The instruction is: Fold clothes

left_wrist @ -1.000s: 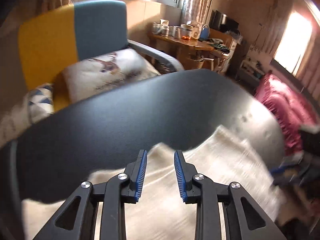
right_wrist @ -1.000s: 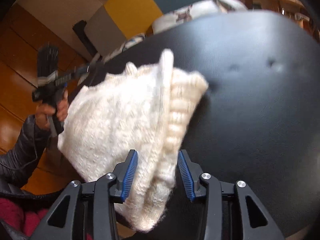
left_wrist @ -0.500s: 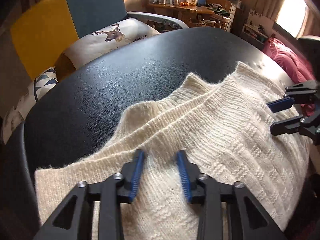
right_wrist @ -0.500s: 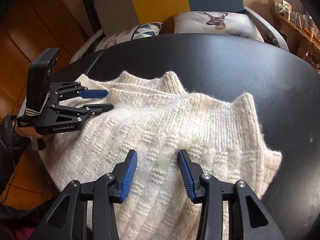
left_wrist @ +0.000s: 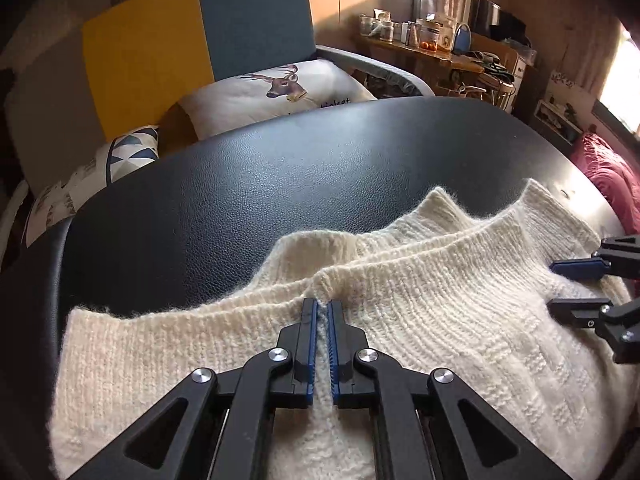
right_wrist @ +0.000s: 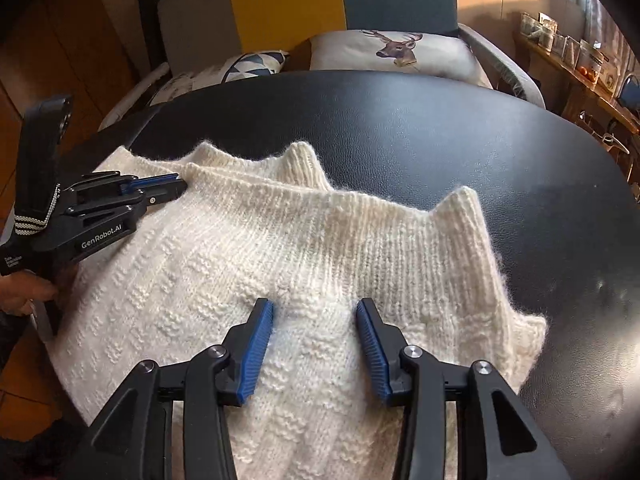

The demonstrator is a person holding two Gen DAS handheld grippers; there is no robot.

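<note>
The left gripper (left_wrist: 321, 308) is clenched on a pinch of the cream knitted sweater (left_wrist: 420, 320) just behind its ribbed edge, a sliver of wool showing between the blue pads. The right gripper (right_wrist: 315, 312) has its jaws spread wide, hovering over or resting on the patterned knit without grasping it; I cannot tell whether they touch. The sweater lies spread on the near part of a black table (left_wrist: 280, 184). Behind the table stands a yellow-and-blue armchair (left_wrist: 192, 32) holding a deer-print cushion (left_wrist: 280, 92).
</note>
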